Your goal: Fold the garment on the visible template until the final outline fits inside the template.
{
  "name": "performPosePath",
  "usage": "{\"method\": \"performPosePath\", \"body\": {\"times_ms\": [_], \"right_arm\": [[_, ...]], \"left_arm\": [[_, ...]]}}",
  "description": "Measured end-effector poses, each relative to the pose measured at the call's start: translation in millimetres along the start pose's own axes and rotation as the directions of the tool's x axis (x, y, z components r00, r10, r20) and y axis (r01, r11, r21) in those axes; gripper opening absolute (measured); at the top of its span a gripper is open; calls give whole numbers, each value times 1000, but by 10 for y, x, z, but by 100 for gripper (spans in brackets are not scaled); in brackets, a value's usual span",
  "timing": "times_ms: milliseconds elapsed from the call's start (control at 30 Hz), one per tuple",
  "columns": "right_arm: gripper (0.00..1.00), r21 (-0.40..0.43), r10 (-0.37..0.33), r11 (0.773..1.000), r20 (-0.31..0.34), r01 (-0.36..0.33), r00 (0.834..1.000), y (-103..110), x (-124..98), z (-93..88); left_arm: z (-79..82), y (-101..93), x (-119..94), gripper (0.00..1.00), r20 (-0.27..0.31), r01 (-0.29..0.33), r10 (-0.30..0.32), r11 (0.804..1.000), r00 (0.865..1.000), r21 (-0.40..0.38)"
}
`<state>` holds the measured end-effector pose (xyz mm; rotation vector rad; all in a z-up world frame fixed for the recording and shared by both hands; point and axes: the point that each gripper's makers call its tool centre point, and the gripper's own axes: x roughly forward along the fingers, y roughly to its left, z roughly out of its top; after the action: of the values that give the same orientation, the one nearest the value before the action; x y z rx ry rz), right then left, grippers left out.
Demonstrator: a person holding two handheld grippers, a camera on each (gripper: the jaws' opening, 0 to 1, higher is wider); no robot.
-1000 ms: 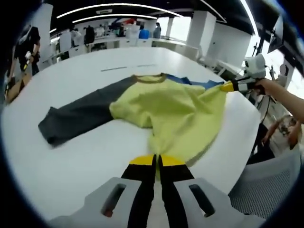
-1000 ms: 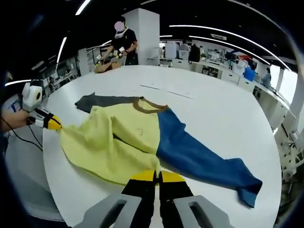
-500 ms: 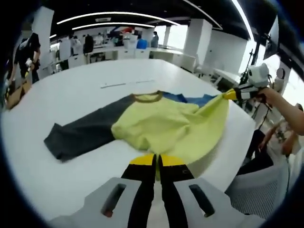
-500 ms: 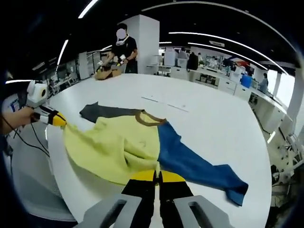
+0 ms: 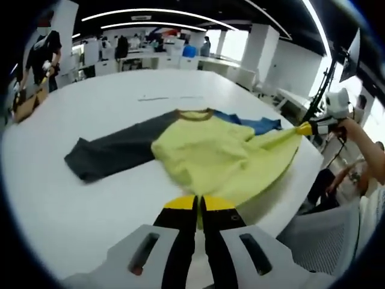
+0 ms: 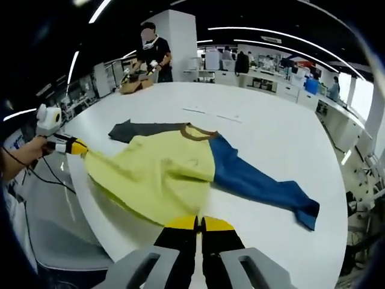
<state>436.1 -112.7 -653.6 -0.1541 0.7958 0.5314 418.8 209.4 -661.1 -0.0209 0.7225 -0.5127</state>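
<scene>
A long-sleeved shirt lies on the round white table (image 5: 90, 198). Its yellow body (image 5: 210, 153) has a brown collar (image 5: 194, 114), a dark grey sleeve (image 5: 114, 153) and a blue sleeve (image 6: 258, 183). In the left gripper view my left gripper (image 5: 199, 206) is shut on the yellow hem at the near table edge. At the right of that view my right gripper (image 5: 308, 128) pinches the other hem corner. The right gripper view has my right gripper (image 6: 200, 224) shut on the hem and the left gripper (image 6: 77, 147) at the left edge. Faint grey line marks (image 5: 161, 97) lie beyond the collar.
A grey mesh chair (image 5: 328, 241) stands off the table's near right edge. A person (image 6: 153, 51) stands by a cardboard box (image 6: 135, 85) at the far side. Desks and other people fill the background. A cable (image 6: 51, 177) hangs near the left hand.
The hem, lifted half a second ago, now hangs lower and is stretched out straighter between both grippers. The yellow body lies flatter and the blue sleeve has straightened.
</scene>
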Motion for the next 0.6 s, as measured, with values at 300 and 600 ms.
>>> {"method": "performPosePath", "body": {"times_ms": [300, 600], "right_arm": [[0, 18, 7, 1000, -40, -7, 999, 137, -111, -225], [0, 81, 31, 996, -100, -23, 995, 327, -122, -560]], "left_arm": [[-147, -38, -97, 0, -21, -15, 15, 1000, 1000, -6], [-312, 2, -160, 0, -61, -27, 27, 1000, 998, -6]]}}
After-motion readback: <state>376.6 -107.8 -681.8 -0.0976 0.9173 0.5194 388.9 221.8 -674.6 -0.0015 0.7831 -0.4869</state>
